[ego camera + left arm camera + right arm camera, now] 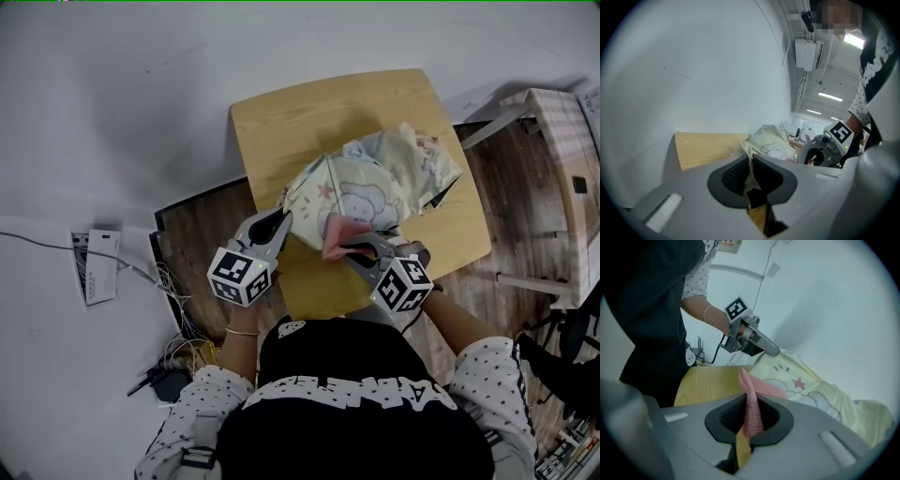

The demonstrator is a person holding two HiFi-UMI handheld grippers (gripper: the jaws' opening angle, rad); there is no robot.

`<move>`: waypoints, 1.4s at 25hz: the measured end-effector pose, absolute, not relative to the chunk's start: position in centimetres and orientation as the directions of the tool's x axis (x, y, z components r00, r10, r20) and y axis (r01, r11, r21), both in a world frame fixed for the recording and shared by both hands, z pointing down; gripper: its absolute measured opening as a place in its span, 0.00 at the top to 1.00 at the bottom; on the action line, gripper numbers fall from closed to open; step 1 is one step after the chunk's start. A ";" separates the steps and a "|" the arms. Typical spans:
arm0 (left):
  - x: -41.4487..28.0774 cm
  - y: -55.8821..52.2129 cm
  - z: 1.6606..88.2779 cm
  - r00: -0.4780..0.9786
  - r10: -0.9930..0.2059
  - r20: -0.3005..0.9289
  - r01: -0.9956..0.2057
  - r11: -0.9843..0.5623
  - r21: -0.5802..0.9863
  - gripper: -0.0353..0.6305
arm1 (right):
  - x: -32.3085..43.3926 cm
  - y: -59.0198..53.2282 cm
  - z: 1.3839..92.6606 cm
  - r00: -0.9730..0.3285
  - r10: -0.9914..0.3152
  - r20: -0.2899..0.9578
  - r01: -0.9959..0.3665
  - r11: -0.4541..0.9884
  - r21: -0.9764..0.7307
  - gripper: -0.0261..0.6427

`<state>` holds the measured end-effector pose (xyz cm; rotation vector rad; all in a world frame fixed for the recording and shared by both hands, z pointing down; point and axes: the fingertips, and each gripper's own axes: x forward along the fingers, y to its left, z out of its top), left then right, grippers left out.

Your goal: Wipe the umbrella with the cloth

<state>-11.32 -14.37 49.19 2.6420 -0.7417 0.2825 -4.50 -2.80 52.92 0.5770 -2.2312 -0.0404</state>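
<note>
A pale yellow umbrella [370,178] with cartoon prints lies collapsed on a small wooden table [281,122]. My left gripper [279,222] is shut on the umbrella's near left edge; in the left gripper view a fold of the umbrella fabric [751,171] runs between its pads. My right gripper [349,246] is shut on a pink cloth [335,239], which lies against the umbrella's near side. In the right gripper view the pink cloth [751,404] rises from between the pads and drapes onto the umbrella [811,387]. The left gripper [776,351] shows there too, at the umbrella's far edge.
The table stands on a dark wood floor panel [202,234] against a white floor. A power strip and cables [98,262] lie to the left. A light wooden bench [562,159] stands at the right. My torso fills the lower part of the head view.
</note>
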 end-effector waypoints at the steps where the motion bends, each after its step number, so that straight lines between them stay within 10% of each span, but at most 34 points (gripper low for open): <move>1: -11.3 -14.3 49.2 0.840 -0.459 0.289 -0.535 -0.788 0.304 0.91 | -4.4 -2.4 53.0 -0.566 -0.408 0.716 -0.384 0.899 0.209 0.91; 21: -11.4 -13.7 48.9 0.832 -0.473 0.291 -0.550 -0.774 0.314 0.91 | -1.8 -10.8 44.1 -0.479 -0.610 0.631 -0.135 0.762 0.634 0.91; 35: -12.0 -14.3 48.9 0.822 -0.483 0.303 -0.564 -0.765 0.310 0.91 | 0.6 -11.6 48.4 -0.422 -0.567 0.708 -0.133 0.811 0.570 0.91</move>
